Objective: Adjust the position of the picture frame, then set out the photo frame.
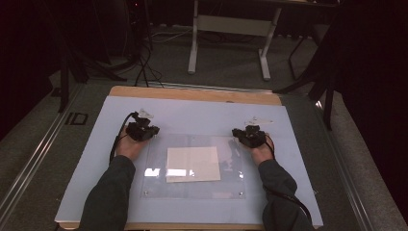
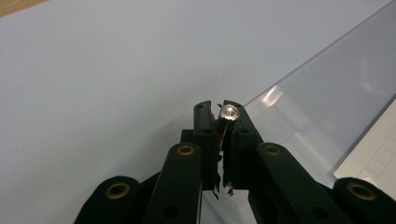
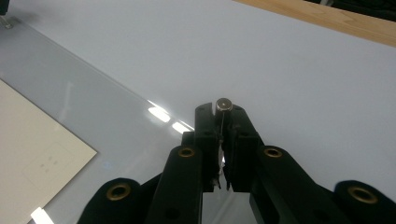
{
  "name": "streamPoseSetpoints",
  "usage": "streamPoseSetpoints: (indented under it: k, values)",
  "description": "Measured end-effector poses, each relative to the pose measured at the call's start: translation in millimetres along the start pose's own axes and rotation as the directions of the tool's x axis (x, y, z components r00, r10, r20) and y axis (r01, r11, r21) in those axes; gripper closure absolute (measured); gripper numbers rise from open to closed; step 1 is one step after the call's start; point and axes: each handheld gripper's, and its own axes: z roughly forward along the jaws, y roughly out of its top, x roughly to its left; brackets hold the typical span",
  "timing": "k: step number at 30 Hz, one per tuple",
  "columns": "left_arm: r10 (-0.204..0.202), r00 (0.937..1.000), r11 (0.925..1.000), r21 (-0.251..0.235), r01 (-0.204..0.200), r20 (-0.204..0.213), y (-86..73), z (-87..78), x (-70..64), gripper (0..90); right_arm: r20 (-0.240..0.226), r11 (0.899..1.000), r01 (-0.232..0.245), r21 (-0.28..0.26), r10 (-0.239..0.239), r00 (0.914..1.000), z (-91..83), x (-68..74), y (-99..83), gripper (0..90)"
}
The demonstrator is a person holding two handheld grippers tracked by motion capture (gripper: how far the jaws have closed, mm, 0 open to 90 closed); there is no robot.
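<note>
Two grippers: each is pinching one small metal fastener at a far corner of the clear acrylic sheet (image 1: 192,166).
Left gripper (image 1: 142,130): its jaws are closing tight on a round-headed screw (image 2: 229,113), whose shiny head is peeking out between the tips.
Right gripper (image 1: 250,136): its jaws are likewise clamping a small metal stud (image 3: 223,104), flat-topped, at the very tips.
Sheet position: it is lying flat on the pale blue mat (image 1: 202,115), with a cream card (image 1: 193,163) under its middle.
Left relation: the screw is sitting right at the sheet's far-left corner, edge running away to the right in the left gripper view.
Right relation: the stud is hovering just at the far-right edge; whether it is touching the sheet I cannot tell.
Long axis: each fastener is seeming to stand roughly upright, head up.
Nearer hand: each hand is tending its own corner; neither needs to cross over.
</note>
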Motion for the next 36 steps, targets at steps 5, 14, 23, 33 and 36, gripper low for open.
streamPoseSetpoints:
  k: [5,14,23,33,36]
  values:
    - [-0.014,0.9999,0.9993,-0.033,0.014,0.000,-3.8,0.3,-0.1,84.5,-0.005,1.000,-0.006,-0.008,0.006,1.0000,0.1,-0.9,-1.2,84.7]
    - [-0.035,0.9993,0.9974,-0.063,0.036,0.012,-7.7,0.4,1.1,83.7,-0.016,1.000,-0.022,-0.019,0.022,0.9996,0.2,-1.9,-3.4,84.4]
    - [-0.044,0.9984,0.9949,-0.090,0.047,0.035,-13.9,-4.1,1.0,75.2,-0.022,1.000,-0.022,-0.020,0.021,0.9995,0.3,-2.9,-4.1,84.1]
    - [-0.093,0.9905,0.9696,-0.217,0.113,0.102,-18.6,-22.8,6.6,64.8,-0.023,0.999,-0.027,-0.027,0.026,0.9994,0.2,-3.3,-5.2,83.6]
    - [-0.088,0.9919,0.9678,-0.228,0.107,0.091,-20.7,-24.8,7.1,64.9,-0.025,0.999,-0.029,-0.029,0.028,0.9993,0.4,-3.5,-5.6,83.6]
